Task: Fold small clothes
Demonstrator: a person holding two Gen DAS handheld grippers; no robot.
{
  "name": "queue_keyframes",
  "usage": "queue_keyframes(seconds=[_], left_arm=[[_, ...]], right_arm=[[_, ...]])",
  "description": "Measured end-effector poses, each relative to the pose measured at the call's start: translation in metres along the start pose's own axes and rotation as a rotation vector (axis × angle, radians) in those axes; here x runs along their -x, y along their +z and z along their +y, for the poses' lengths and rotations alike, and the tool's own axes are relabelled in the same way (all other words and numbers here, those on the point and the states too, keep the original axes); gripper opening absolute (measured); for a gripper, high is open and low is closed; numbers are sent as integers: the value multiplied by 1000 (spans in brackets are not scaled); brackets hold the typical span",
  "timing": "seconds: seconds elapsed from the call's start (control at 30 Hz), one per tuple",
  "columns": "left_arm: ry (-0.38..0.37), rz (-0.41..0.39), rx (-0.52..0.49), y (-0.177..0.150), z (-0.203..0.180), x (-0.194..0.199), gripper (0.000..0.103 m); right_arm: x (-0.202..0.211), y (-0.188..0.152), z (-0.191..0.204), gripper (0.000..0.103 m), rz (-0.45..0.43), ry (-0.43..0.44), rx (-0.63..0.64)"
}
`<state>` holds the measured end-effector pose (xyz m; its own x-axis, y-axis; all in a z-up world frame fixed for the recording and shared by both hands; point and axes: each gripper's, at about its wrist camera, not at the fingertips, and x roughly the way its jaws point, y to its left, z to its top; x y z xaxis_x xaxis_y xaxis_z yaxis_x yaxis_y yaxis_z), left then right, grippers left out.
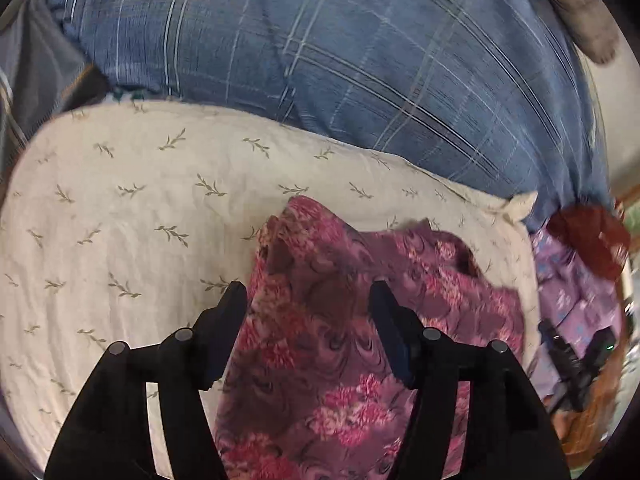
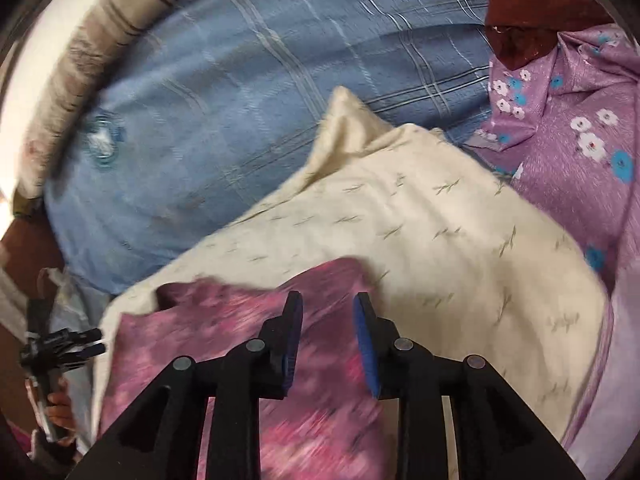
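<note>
Both tongs are spread apart right now, nothing pinched in either one. The left gripper (image 1: 308, 294) has its jaws wide, hanging over the pink floral garment (image 1: 320, 340), which lies below the gap without the pads pressing on it. The right gripper (image 2: 327, 304) has a narrower gap, also hovering above that same garment (image 2: 248, 328), pads clear of the fabric as far as I can tell (that view is pretty blurred).

The garment sits crumpled on a cream pillow with a little leaf print (image 1: 120, 208), bunched up toward the near edge of it. Behind the pillow is a blue plaid bedsheet (image 1: 360, 60). Off to the right side there's a purple cloth with white and blue flowers (image 2: 568, 128) just beside the pillow, and a dark red cloth (image 2: 516, 20) touching its far end.

No containers anywhere that I can make out. In the right wrist view you can see the left gripper at the far left edge, with the person's hand (image 2: 60, 412) under it.
</note>
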<state>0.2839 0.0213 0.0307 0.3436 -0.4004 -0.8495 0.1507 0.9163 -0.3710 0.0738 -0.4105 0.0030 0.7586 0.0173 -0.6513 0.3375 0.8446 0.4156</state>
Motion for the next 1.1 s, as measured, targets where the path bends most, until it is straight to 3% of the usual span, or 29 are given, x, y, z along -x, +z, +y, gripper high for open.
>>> queue_keyframes(seconds=[0.13, 0.2, 0.27, 0.37, 0.5, 0.57, 0.7, 0.8, 0.83, 0.87, 0.97, 1.1], left_arm=[[-3, 52, 23, 1, 15, 0, 63], [-26, 104, 72, 2, 22, -11, 63], [-14, 115, 97, 1, 20, -18, 63], [-53, 136, 96, -7, 30, -17, 63], [-96, 158, 9, -29, 35, -6, 63], [-69, 159, -64, -44, 36, 3, 63], [-74, 176, -190, -69, 34, 14, 65], [-90, 180, -225, -83, 34, 16, 65], [-88, 174, -222, -85, 36, 16, 65], [-91, 168, -219, -87, 37, 18, 65], [-124, 133, -192, -88, 44, 27, 65], [-67, 94, -174, -86, 50, 29, 65]], right_arm=[[-3, -5, 43, 31, 64, 98, 76], [-9, -6, 68, 35, 93, 127, 126], [-20, -6, 100, 42, 117, 164, 183], [-49, -3, 148, 49, 186, 217, 253], [-117, -3, 239, 51, 314, 300, 427], [-152, -10, 276, 51, 365, 309, 494], [-207, -34, 326, 52, 430, 272, 600], [-230, -49, 343, 53, 473, 256, 652], [-233, -53, 348, 41, 476, 250, 689], [-232, -58, 355, 5, 464, 242, 748], [-217, -67, 377, 7, 409, 231, 894], [-210, -43, 393, 7, 305, 255, 793]])
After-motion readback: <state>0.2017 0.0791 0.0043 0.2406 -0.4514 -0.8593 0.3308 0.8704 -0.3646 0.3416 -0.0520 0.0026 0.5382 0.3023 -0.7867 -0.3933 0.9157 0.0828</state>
